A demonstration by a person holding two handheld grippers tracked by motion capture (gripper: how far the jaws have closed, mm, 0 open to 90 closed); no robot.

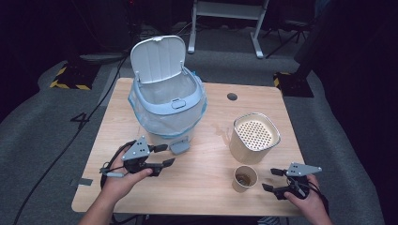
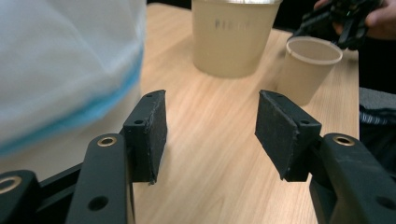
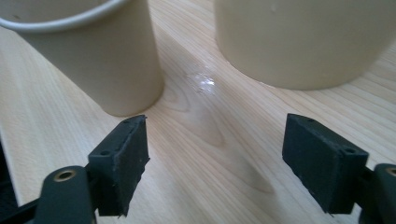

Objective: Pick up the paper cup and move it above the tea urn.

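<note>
I note the round paper cup (image 1: 245, 178) upright at the near right of the pale wood-grain surface (image 1: 202, 183), just left of my right gripper (image 1: 274, 179); both grippers' matte black fingers (image 3: 122, 161) released, my left gripper (image 1: 164, 155) beside the bagged bin (image 1: 166, 101).

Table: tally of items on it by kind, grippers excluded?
Bin with liner, lid up: 1
Strainer tub: 1
Paper cup: 1
Total: 3
</note>
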